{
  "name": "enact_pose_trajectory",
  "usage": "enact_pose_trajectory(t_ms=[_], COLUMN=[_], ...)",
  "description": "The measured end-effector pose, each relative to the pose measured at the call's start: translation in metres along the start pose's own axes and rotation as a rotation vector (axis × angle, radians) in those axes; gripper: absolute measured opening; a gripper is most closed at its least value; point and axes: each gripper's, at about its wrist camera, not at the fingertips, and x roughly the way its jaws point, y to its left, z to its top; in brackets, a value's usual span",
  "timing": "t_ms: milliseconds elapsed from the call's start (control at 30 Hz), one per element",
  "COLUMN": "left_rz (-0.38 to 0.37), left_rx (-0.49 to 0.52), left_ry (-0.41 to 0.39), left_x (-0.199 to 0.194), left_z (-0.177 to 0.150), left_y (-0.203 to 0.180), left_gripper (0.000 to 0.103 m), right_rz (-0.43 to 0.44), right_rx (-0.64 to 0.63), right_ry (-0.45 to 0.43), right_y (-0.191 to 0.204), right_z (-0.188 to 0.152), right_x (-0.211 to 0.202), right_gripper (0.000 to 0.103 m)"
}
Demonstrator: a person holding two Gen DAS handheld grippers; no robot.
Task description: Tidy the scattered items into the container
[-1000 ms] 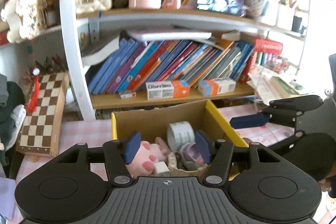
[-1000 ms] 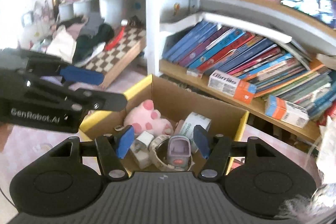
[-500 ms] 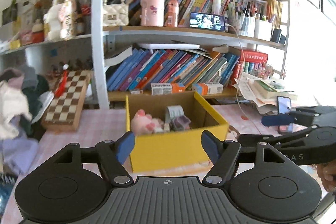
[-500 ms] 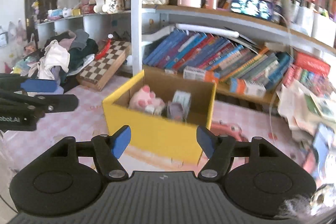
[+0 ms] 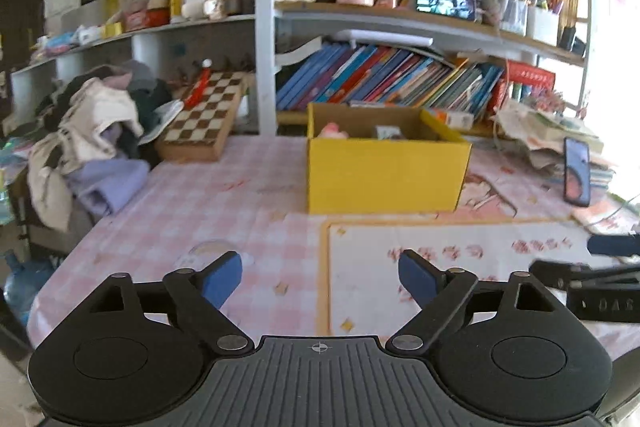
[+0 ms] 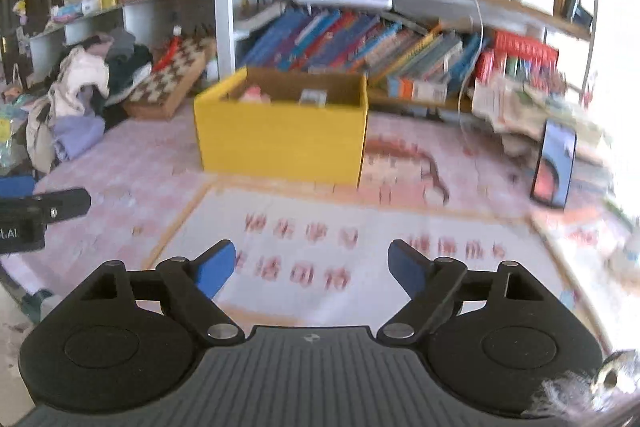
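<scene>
A yellow cardboard box [image 5: 384,175] stands on the pink checked table, in front of the bookshelf; it also shows in the right wrist view [image 6: 280,143]. A pink plush toy [image 5: 334,131] and a tape roll [image 5: 386,133] peek over its rim. My left gripper [image 5: 320,277] is open and empty, well back from the box, above the table. My right gripper [image 6: 310,269] is open and empty over a white mat [image 6: 360,251] with red print. Each gripper shows at the edge of the other's view.
A chessboard box [image 5: 200,123] and a heap of clothes [image 5: 92,131] lie at the left. A phone [image 5: 576,171] stands propped at the right by a pile of papers [image 5: 552,131]. Bookshelves [image 5: 400,79] rise behind the box.
Both grippers have pulled back and away from above the box to near the table's front edge. The box now sits far ahead. Both stay open and empty.
</scene>
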Motion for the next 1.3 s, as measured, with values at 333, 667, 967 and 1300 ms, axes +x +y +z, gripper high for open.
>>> enact_pose_trajectory(t_ms=[333, 667, 967, 1300], left_rz=[0.025, 0.017, -0.018, -0.031], left_rx=[0.059, 0.059, 0.067, 0.059], left_ry=[-0.006, 0.008, 0.042, 0.072], left_x=[-0.016, -0.02, -0.018, -0.016], left_z=[-0.011, -0.014, -0.019, -0.022], left_y=[-0.006, -0.002, -0.006, -0.008], left_gripper=[0.101, 0.103, 0.103, 0.103], right_rz=[0.032, 0.056, 0.057, 0.032], right_rx=[-0.047, -0.073, -0.068, -0.048], right_ry=[0.044, 0.054, 0.075, 0.08], right_y=[0.017, 0.027, 0.025, 0.02], right_z=[-0.017, -0.015, -0.018, -0.022], right_x=[-0.01, -0.009, -0.008, -0.012], right_gripper=[0.1, 0.103, 0.103, 0.103])
